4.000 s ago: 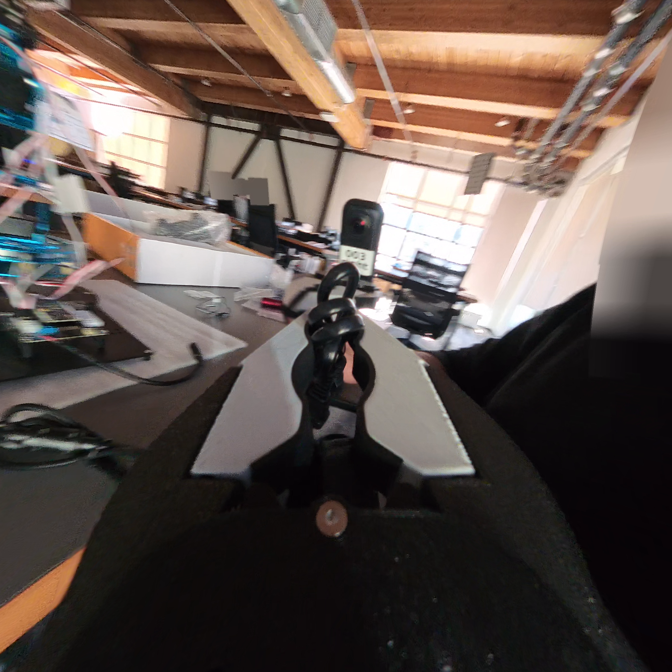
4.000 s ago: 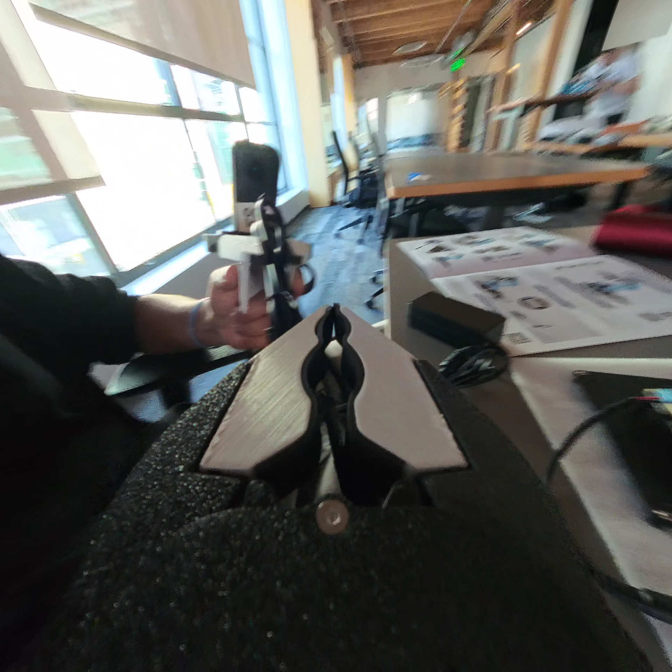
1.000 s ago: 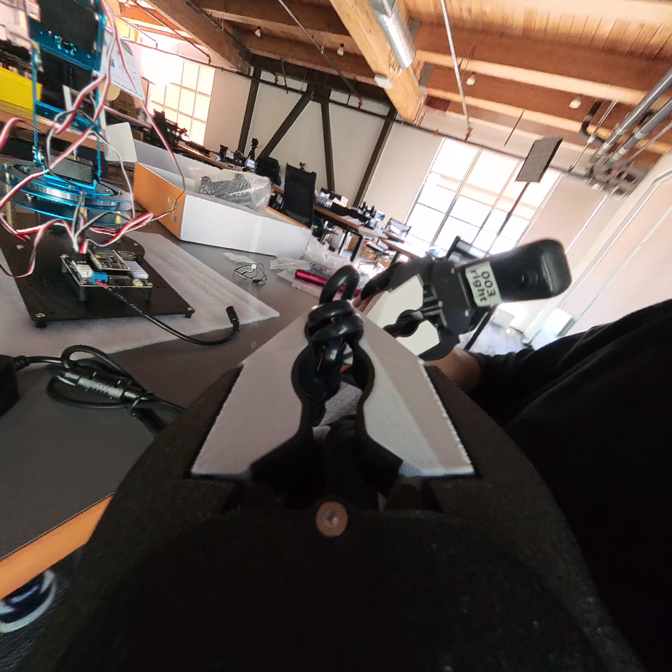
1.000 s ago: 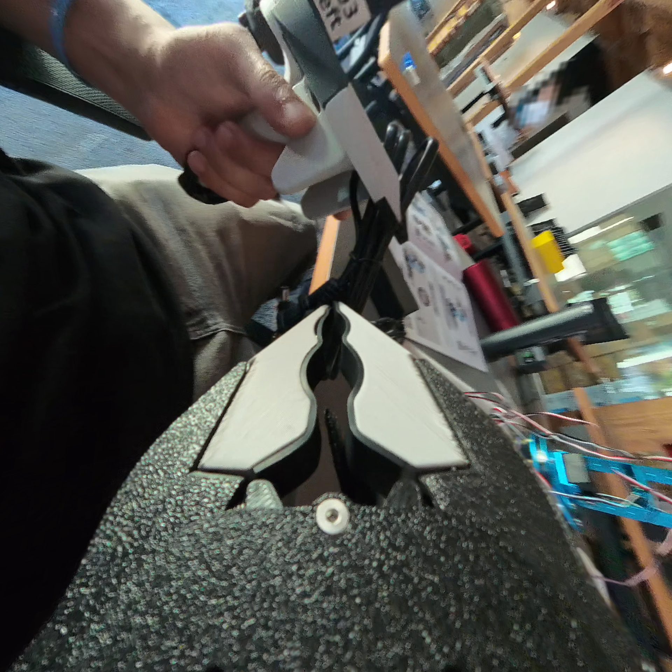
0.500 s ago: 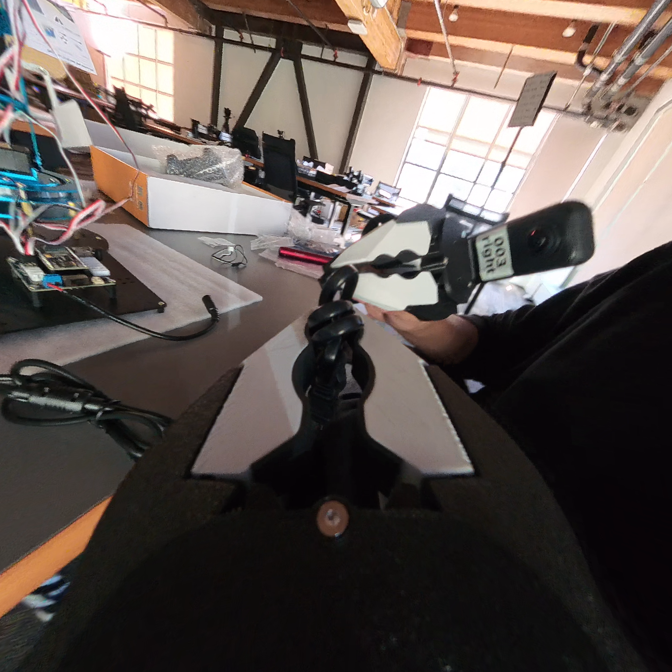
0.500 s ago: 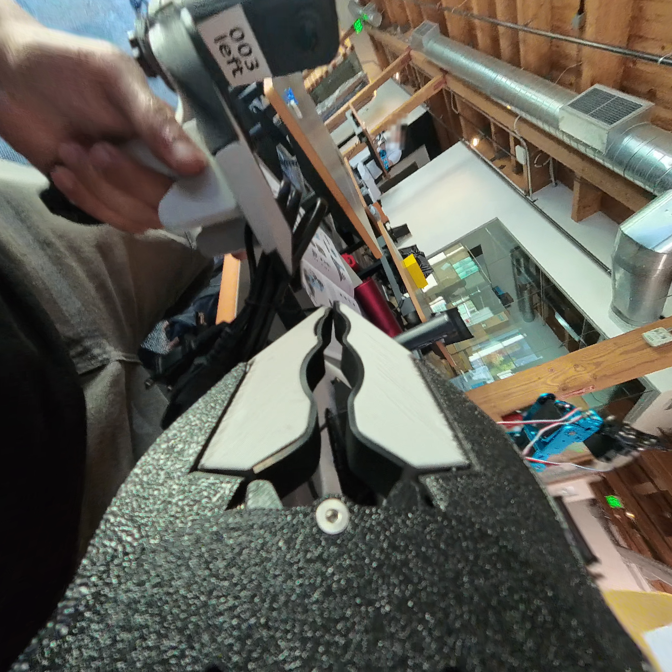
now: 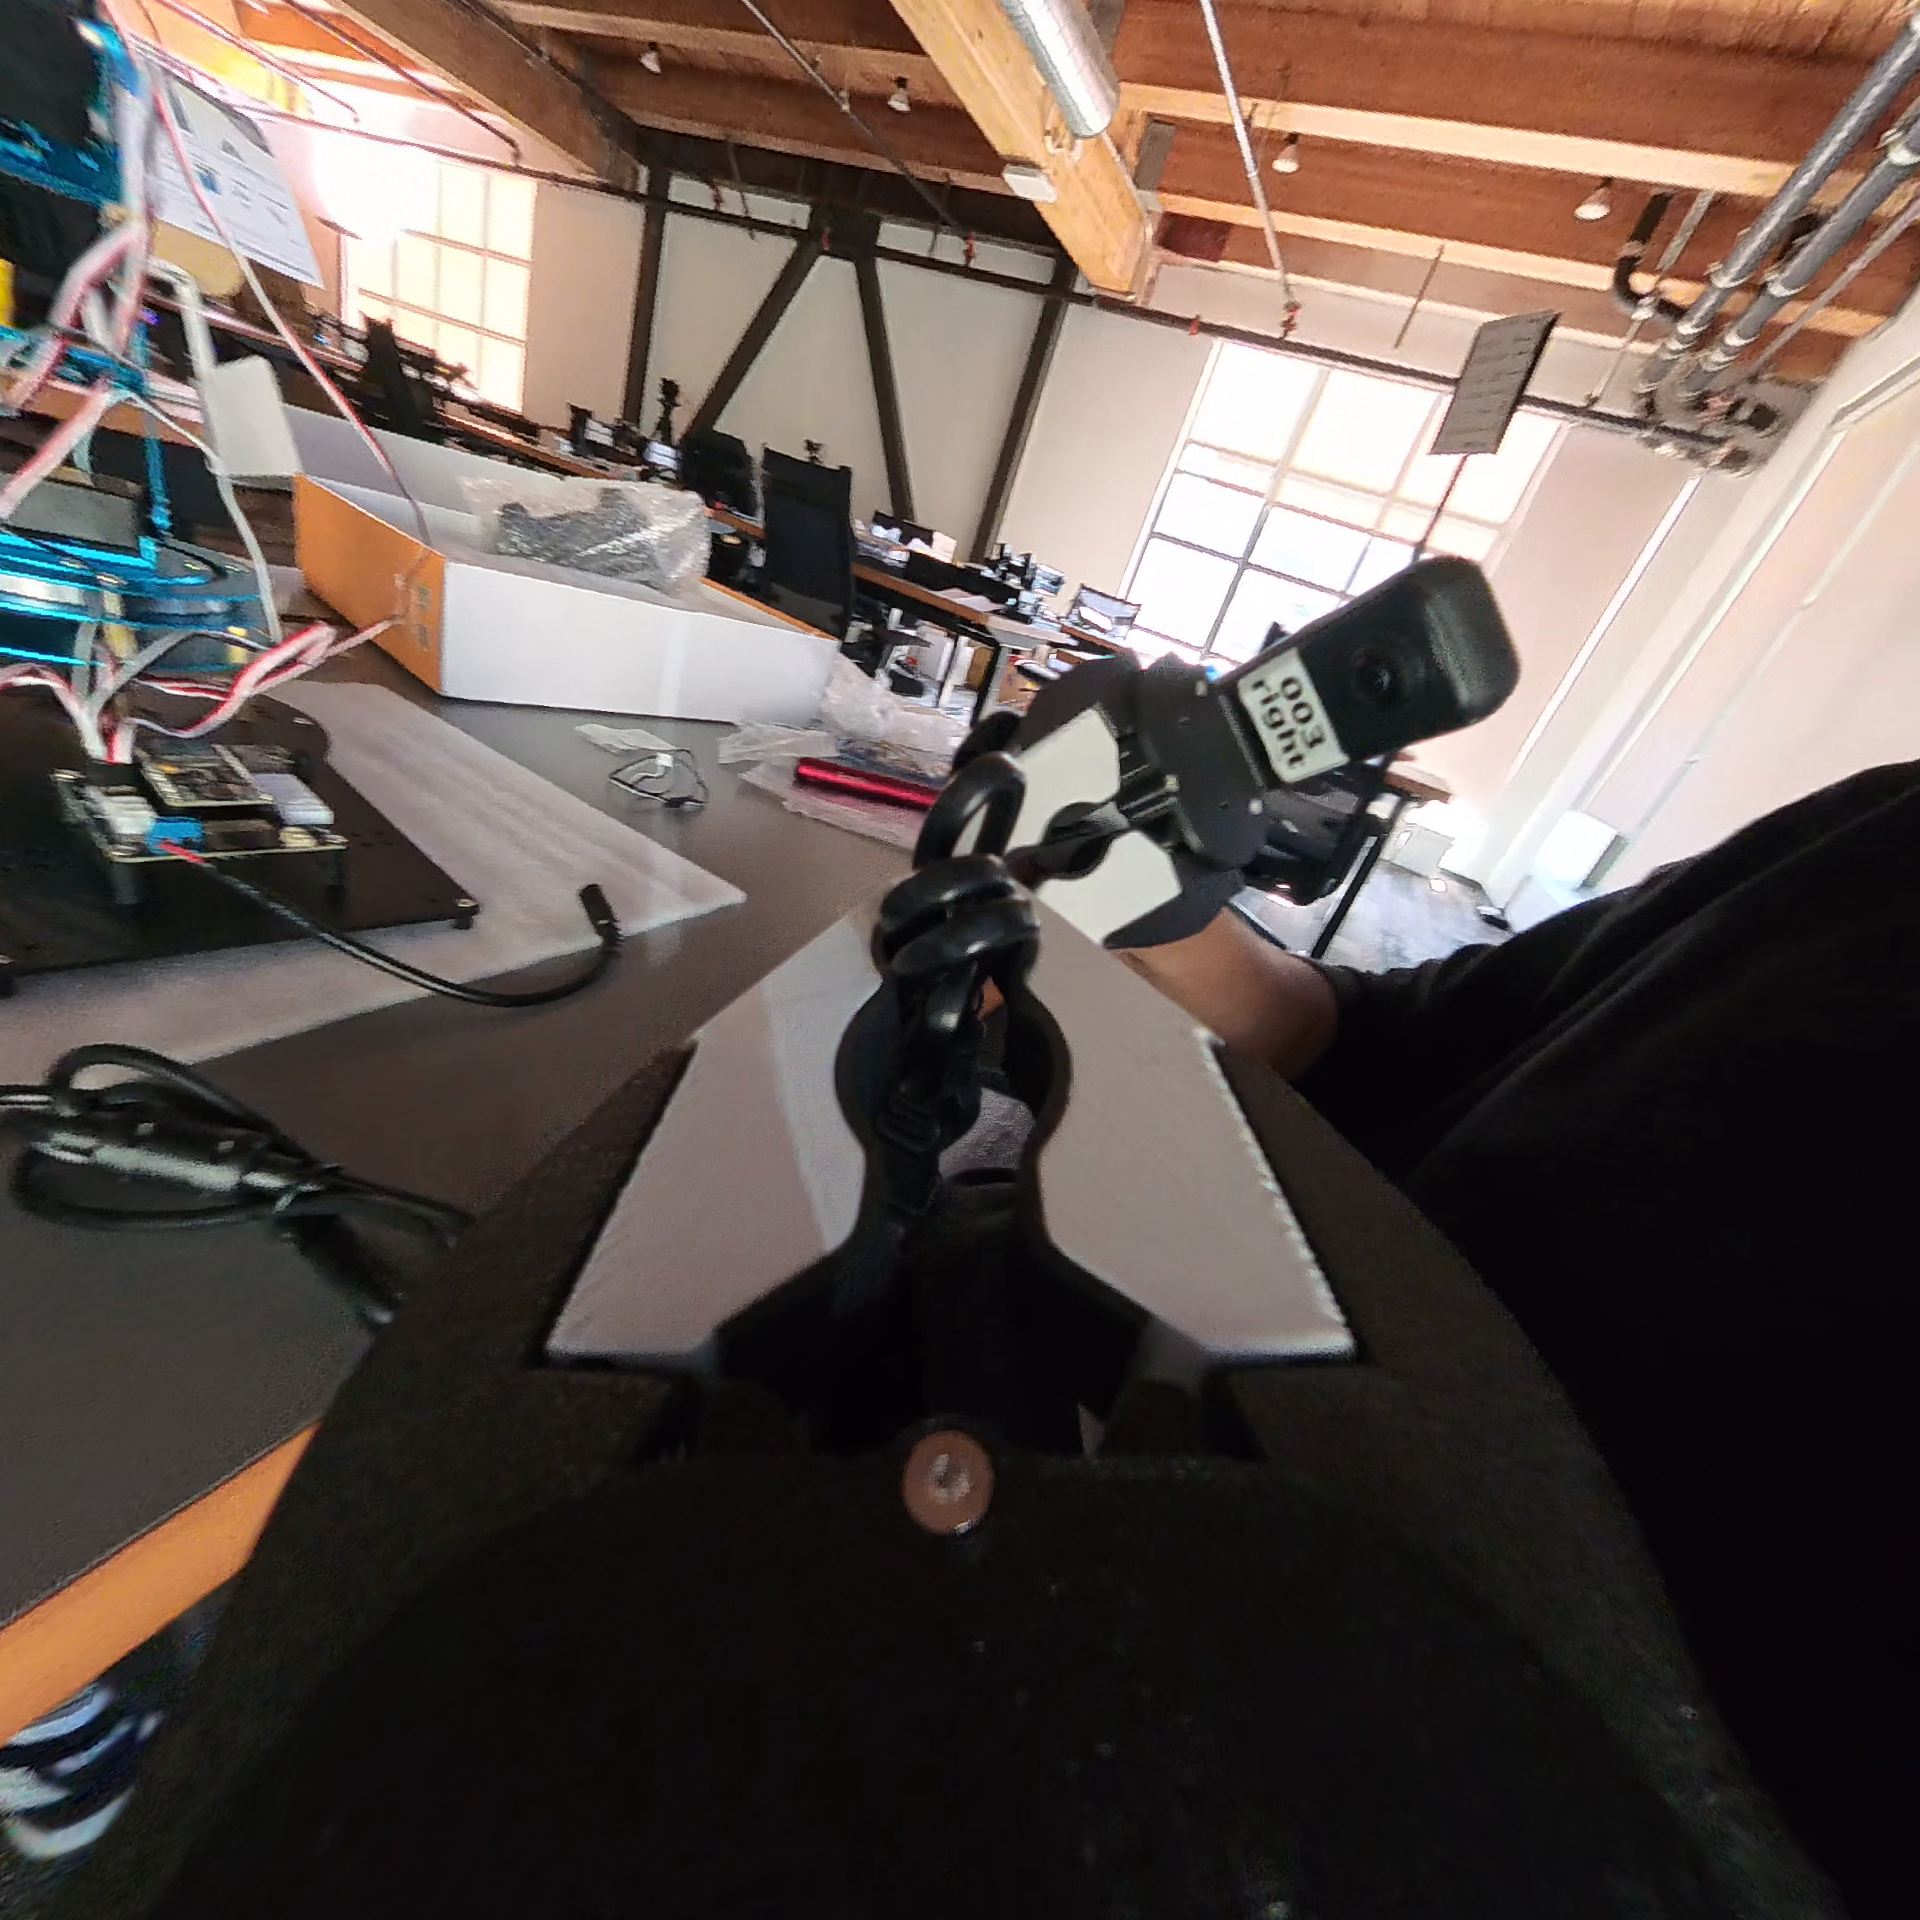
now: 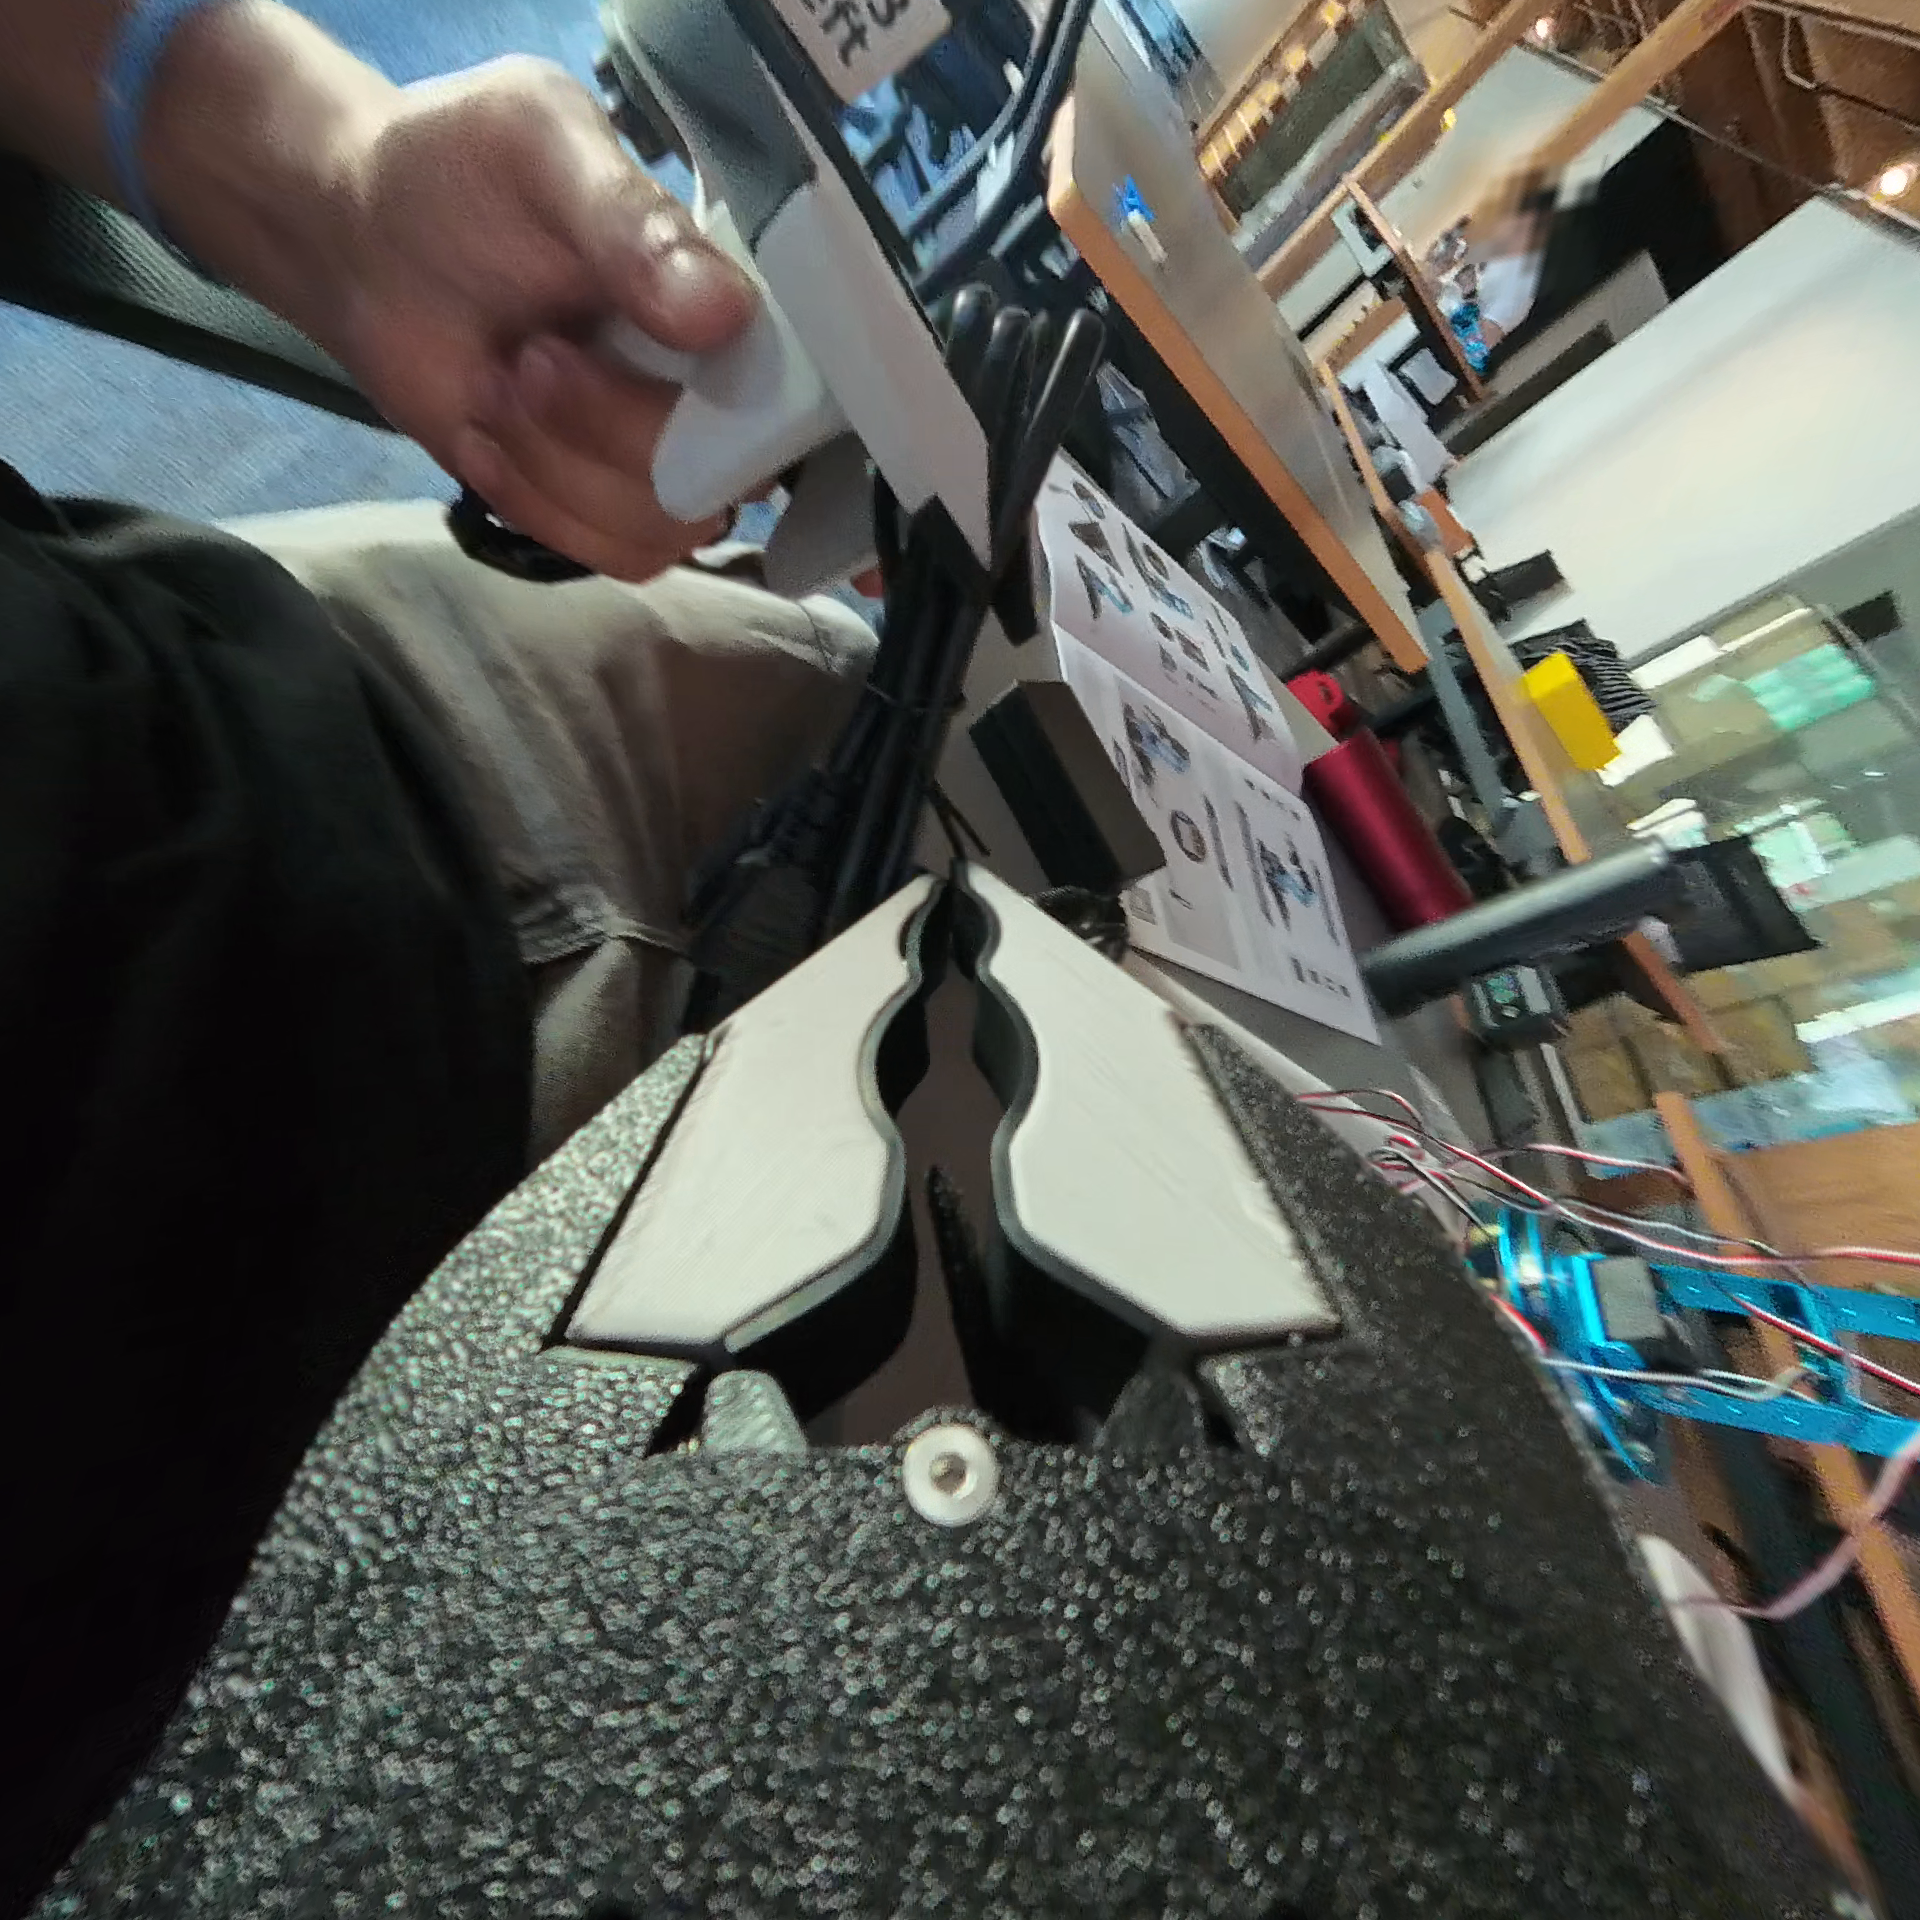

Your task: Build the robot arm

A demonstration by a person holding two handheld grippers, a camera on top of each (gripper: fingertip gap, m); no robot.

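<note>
My left gripper [image 7: 956, 925] is shut on a black coiled cable bundle [image 7: 966, 883], whose loop sticks out past the fingertips. In the right wrist view the bundle [image 8: 925, 644] hangs down from the left gripper [image 8: 914, 530], which a hand [image 8: 499, 312] holds above a lap. My right gripper [image 8: 951, 883] is shut, with a thin black serrated tie strip [image 8: 943, 1205] between its jaws. The strip runs up toward the band around the bundle. In the left wrist view the right gripper [image 7: 1023, 826] has its tips right beside the cable loop.
A dark table with an orange edge [image 7: 145, 1590] holds a circuit board on a black plate [image 7: 208, 821], a blue wired robot frame [image 8: 1704, 1320], loose black cables [image 7: 187, 1164], an orange-and-white box [image 7: 582, 634], leaflets [image 8: 1195, 769], a black adapter [image 8: 1060, 790] and a red cylinder [image 8: 1382, 831]. Across from one pair of fingers to the other is roughly 5 centimeters.
The right gripper has shifted and turned and now sits lower beside the cable loop. The left gripper keeps hold of the cable bundle, and both stay shut.
</note>
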